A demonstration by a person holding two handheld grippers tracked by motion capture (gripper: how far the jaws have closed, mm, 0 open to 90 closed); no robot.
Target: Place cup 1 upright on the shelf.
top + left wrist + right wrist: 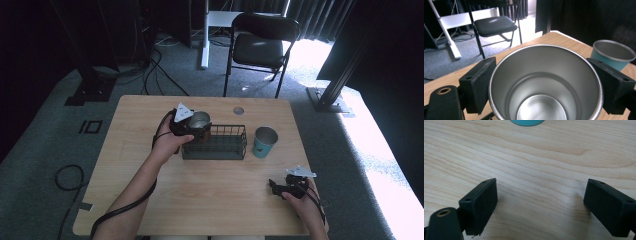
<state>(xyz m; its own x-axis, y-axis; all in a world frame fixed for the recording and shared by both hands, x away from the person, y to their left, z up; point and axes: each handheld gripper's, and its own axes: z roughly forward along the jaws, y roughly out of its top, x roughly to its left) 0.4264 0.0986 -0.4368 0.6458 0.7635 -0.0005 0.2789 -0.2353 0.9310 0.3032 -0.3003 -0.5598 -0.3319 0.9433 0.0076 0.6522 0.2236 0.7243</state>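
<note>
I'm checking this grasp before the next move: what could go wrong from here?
1. The left claw holds the steel cup only by its round, smooth sides, so it might slip or rotate.
2. The cup sits right by the wire basket; lowering it could catch the rim.
3. The teal cup stands close to the basket, so a sideways swing might topple it.

We see a silver steel cup (545, 82), a teal cup (263, 142), a dark wire basket (216, 144), pale wood-grain table (210, 195).
</note>
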